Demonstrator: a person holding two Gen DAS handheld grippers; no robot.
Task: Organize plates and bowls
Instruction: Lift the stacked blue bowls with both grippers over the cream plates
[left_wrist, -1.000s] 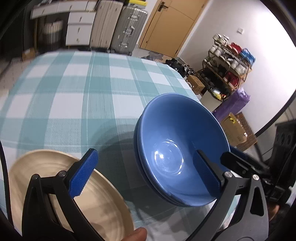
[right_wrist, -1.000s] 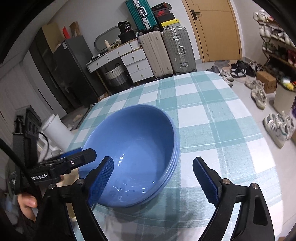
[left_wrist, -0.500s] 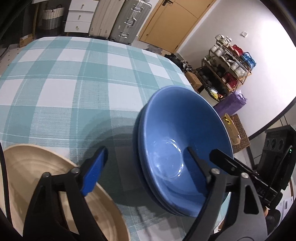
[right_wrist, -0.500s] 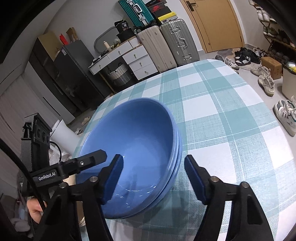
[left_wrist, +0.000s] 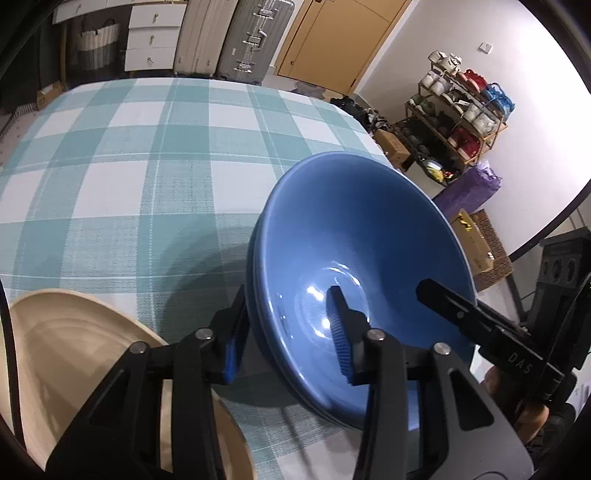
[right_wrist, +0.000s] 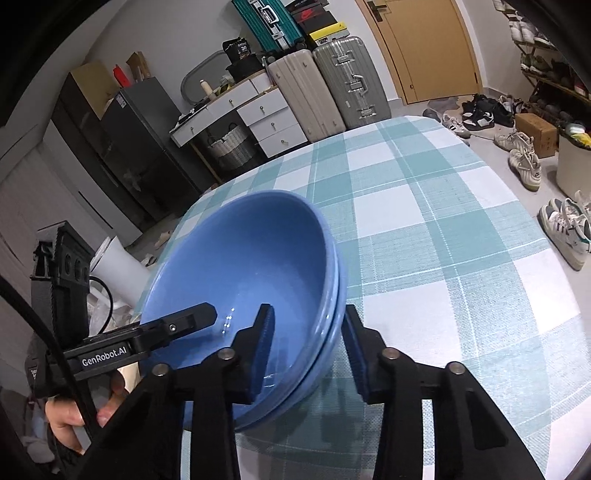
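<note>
Change: both hand-held grippers have just been closing, each now astride the bowls' rim instead of standing wide.
Bowls: blue stack (left_wrist: 354, 236) on the checked desk (left_wrist: 147, 155), near its edge.
Left hand-held gripper (left_wrist: 288, 339): narrowed over the bowls' near rim, one finger inside, one outside; pads seem to press the wall, though contact is hard to judge.
Right hand-held gripper (right_wrist: 308, 350): narrowed likewise over the bowls' opposite rim.
Plate: beige (left_wrist: 74, 354), left of the bowls, beneath the left gripper.
</note>
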